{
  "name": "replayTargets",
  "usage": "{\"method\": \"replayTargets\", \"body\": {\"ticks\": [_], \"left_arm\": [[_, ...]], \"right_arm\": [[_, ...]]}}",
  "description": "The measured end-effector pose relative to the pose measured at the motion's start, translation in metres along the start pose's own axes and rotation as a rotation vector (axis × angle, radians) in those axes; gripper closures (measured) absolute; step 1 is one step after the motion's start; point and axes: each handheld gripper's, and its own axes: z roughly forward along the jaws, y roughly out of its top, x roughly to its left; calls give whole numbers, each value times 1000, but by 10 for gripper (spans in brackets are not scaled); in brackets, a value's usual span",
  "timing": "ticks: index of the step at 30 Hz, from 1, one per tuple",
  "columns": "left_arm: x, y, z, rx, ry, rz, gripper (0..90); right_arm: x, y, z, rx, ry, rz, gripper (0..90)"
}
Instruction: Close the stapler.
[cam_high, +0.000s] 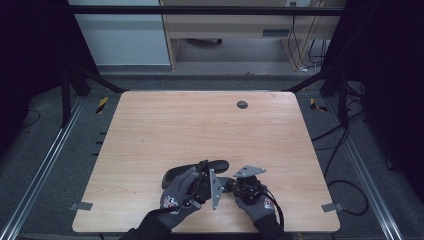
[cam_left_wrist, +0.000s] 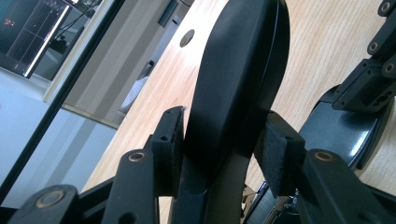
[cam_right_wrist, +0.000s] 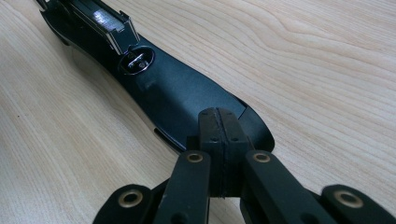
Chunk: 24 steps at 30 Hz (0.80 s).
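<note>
Pale wood grain covers the table, which stands on a grey floor with dark frame rails on both sides and a light wall beyond.

Near the front edge, a black stapler lies opened out. Its long top arm is lifted off the wood, and its flat base rests on the table, with the shiny metal staple plate showing partway along it.

The left gripper holds the top arm between its two pads; the left pad lies against the arm's side, and the right pad sits at its other edge, so the jaws are clamped on it. In the high view this gripper sits just in front of the stapler, held by a gloved hand.

The right gripper has its jaws fully together, pad against pad, with nothing between them. Their tips rest on the rounded near end of the base. In the high view it sits just right of the left one, under the other gloved hand.

A small round dark grommet sits in the tabletop near the far edge, well apart from the stapler.
</note>
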Motion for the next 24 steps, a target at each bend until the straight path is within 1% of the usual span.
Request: {"method": "replayTargets", "body": {"ticks": [2, 4, 7, 8, 10, 11, 14, 15, 18, 19, 20, 21, 22, 24], "left_arm": [[-1, 0, 0, 0, -2, -2, 545], [-1, 0, 0, 1, -1, 8, 545], [-4, 0, 2, -2, 0, 13, 545], [-4, 0, 2, 4, 1, 23, 545], [-5, 0, 2, 3, 1, 25, 544], [-7, 0, 3, 7, 2, 39, 544], [-10, 0, 4, 2, 0, 37, 543], [-10, 0, 4, 2, 1, 47, 543], [-10, 0, 4, 4, 0, 52, 542], [-11, 0, 4, 8, -1, 42, 542], [-12, 0, 4, 10, -2, 47, 542], [-11, 0, 5, 11, -1, 65, 541], [-13, -1, 5, 7, -5, 48, 541], [-15, -1, 6, 12, -7, 61, 540]], "right_arm": [[0, 0, 0, 0, 0, 0, 900], [0, 0, 0, 0, 1, 0, 900], [0, 0, 0, 0, 1, 0, 900], [0, 0, 0, 0, 1, 0, 900], [0, 0, 0, 3, 1, -1, 900], [0, 0, 0, 2, 1, -1, 900], [0, 0, 0, 2, 1, -7, 900], [1, 0, 0, 2, 3, -2, 900], [0, 0, 0, 3, 3, -4, 900], [0, 0, 0, 3, 3, -4, 900], [0, 0, 0, 3, 1, -6, 900], [0, 0, 0, 0, 0, -11, 900], [0, 0, 0, 3, 5, -12, 900], [0, 0, 0, 3, 0, -5, 900]]}}
